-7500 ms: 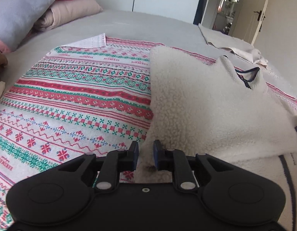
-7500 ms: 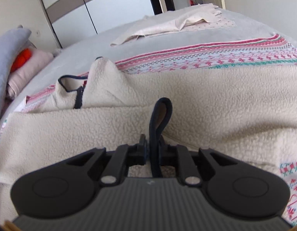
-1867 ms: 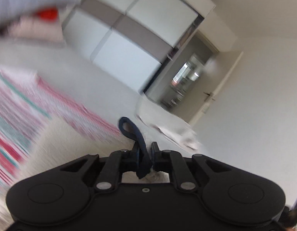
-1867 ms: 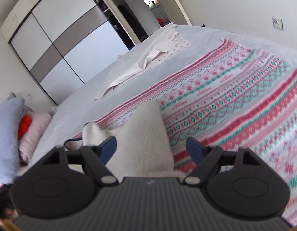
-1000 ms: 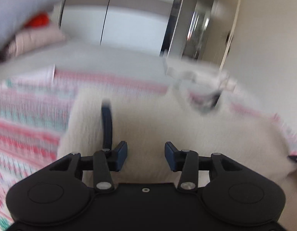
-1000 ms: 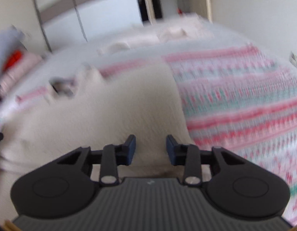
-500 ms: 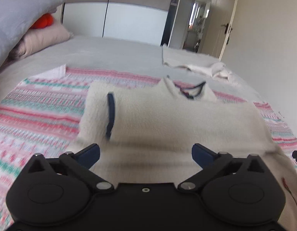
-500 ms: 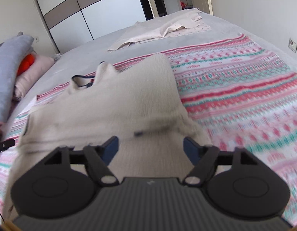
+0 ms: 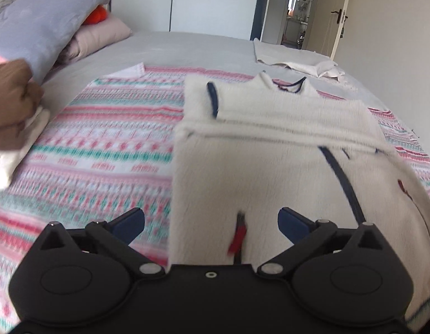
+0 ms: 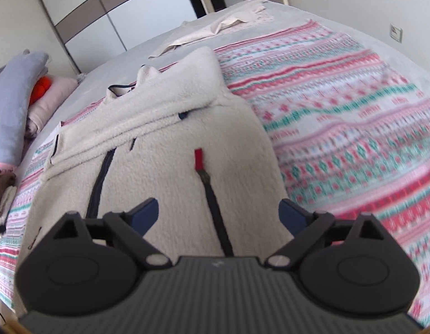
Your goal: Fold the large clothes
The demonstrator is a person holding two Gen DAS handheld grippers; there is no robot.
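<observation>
I have the cream fleece jacket with navy trim (image 9: 270, 139) lying flat on the pink, white and green patterned blanket (image 9: 103, 144), which is spread across the grey bed (image 9: 187, 44). Its sleeves are folded across the chest, one navy cuff (image 9: 212, 98) showing near the top left in my left view, and the collar (image 9: 287, 83) points toward the far end of the bed. The lower body of the jacket runs down to my grippers, with a dark zip line (image 10: 215, 208) ending in a small red pull tab (image 10: 198, 158).

My left gripper (image 9: 210, 224) hangs over the hem with its jaws spread to their widest — nothing pinched, the blue pads (image 9: 130, 222) clear of the fleece. My right gripper (image 10: 219, 213) sits over the same lower panel, and its jaws are opening; the fleece lies beneath them, gripped by neither pad.

No container anywhere in view. At the left side of the bed I see a long grey-blue pillow (image 9: 48, 19), a pale pink pillow (image 9: 100, 37) behind it with something orange (image 9: 96, 16) tucked between, and a small stack of brown and white folded cloth (image 9: 11, 117). A crumpled beige sheet (image 9: 295, 61) lies at the far end — well apart from the jacket.
</observation>
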